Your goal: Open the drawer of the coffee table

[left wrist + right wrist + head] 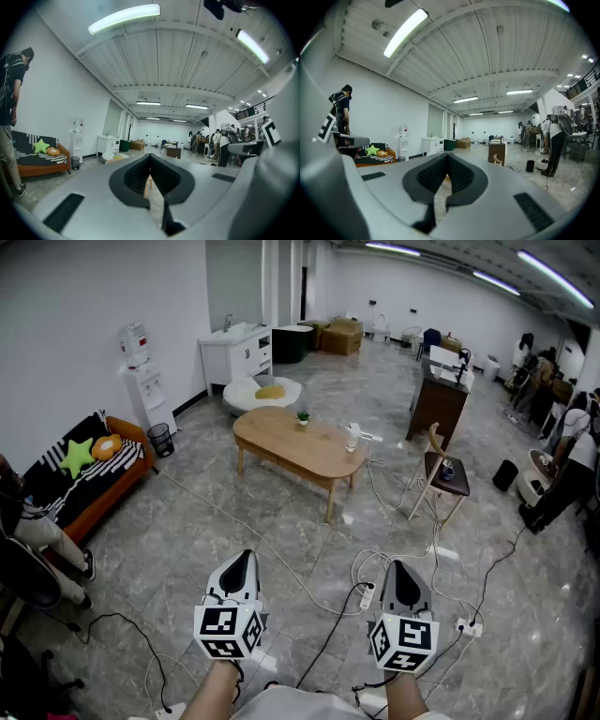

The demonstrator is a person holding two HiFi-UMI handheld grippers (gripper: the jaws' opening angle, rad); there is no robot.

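Head view of a large room with a marble floor. The left gripper and the right gripper are held side by side and level at the lower edge, each with its marker cube nearest the camera. In the left gripper view the fingers are clenched, the dark pads meeting at the tip with only a thin slit below and nothing between them. The right gripper view shows the same: its fingers are pressed together and empty. The coffee table, of light wood with rounded ends, stands in mid-room straight ahead, well apart from both grippers; its worktop carries a small plant and a clear vessel. The drawer cannot be made out from this far off. Left of the table, against the wall, are an orange sofa with a green star cushion, a bin and a water dispenser. Right of the table stands a wooden chair, with a dark cabinet behind it. Cables run over the floor between the grippers and the table.
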